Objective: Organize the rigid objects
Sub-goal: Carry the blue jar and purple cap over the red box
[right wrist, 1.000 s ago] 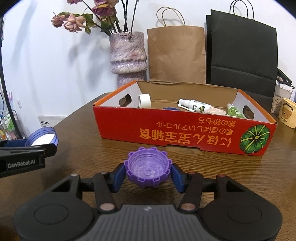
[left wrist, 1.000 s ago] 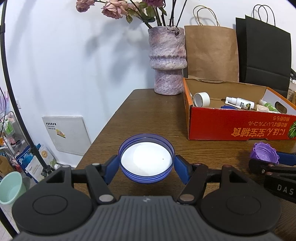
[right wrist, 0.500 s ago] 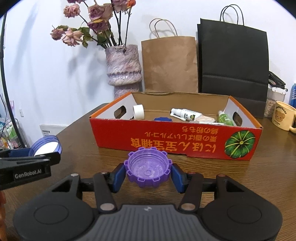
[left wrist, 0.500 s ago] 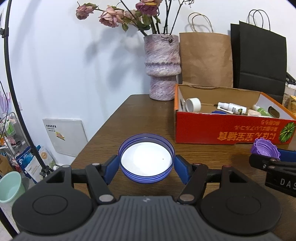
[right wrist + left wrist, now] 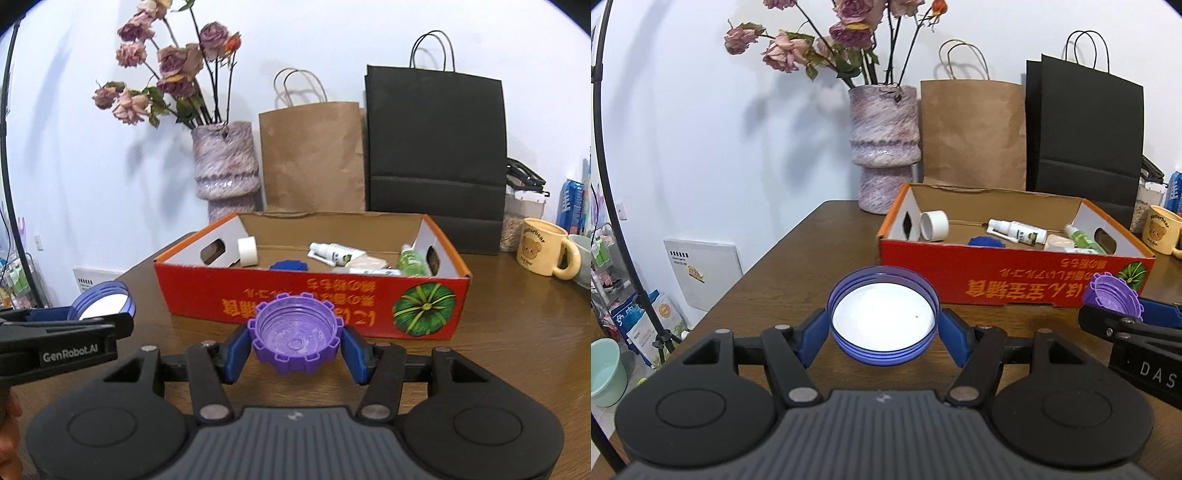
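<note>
Left gripper (image 5: 882, 326): jaws clamped on a blue jar lid (image 5: 882, 325) with a white liner, open side up, held above the wooden table (image 5: 798, 266). Right gripper (image 5: 295, 341): jaws clamped on a purple notched cap (image 5: 295, 336), open side up, just in front of the red cardboard box (image 5: 310, 299). The box sits on the table and contains a white tape roll (image 5: 247, 251), a white spray bottle (image 5: 334, 253), a green bottle (image 5: 412, 260) and a blue lid (image 5: 288, 265). A purple vase (image 5: 884, 147) stands behind the box.
</note>
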### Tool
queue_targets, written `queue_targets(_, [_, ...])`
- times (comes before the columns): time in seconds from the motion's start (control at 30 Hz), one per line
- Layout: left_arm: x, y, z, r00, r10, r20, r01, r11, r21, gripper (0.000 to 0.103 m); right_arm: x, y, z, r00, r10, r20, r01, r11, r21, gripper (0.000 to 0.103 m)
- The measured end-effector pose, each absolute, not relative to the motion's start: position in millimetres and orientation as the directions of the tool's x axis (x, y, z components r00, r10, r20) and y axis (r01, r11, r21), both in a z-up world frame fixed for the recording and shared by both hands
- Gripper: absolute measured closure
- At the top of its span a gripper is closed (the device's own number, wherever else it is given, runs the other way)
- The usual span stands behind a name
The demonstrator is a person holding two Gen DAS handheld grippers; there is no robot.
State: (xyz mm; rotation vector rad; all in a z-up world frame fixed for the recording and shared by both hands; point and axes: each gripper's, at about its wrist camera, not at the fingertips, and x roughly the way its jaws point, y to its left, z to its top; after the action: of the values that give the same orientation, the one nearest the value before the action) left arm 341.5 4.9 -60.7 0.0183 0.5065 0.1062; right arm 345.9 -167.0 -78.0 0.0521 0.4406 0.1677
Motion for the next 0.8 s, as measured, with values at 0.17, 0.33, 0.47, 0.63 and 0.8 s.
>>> queue_targets(0.17, [343.9, -10.5, -58.1, 0.875, 0.104, -0.472, -0.092, 0.995, 0.047, 0.036, 346.7, -181.3, -73.4, 0.905, 0.169, -0.39, -0.144, 0.985, 0.093, 0.05])
queue_targets(0.33, [350.5, -21.8, -52.7, 0.883, 0.11, -0.456, -0.101, 0.994, 0.044, 0.036, 350.2, -190.2, -69.5, 0.92, 0.177, -0.35, -0.15, 0.983, 0.104, 0.05])
queue_targets(0.47, [356.3, -27.5, -47.7, 0.89, 0.114, -0.441, -0.108, 0.993, 0.038, 0.036, 352.6, -191.8, -66.0, 0.93, 0.172, -0.324, -0.15, 0.984, 0.093, 0.05])
queue_targets(0.63, [366.2, -30.9, -40.9, 0.899, 0.121, -0.421, -0.12, 0.992, 0.028, 0.036, 356.3, -195.3, -59.7, 0.944, 0.162, -0.287, -0.142, 0.986, 0.088, 0.05])
queue_targets(0.8, [378.1, -34.4, -32.5, 0.909, 0.121, -0.398, -0.129, 0.992, 0.007, 0.036, 367.3, -199.3, -56.7, 0.95, 0.154, -0.272, -0.135, 0.987, 0.085, 0.05])
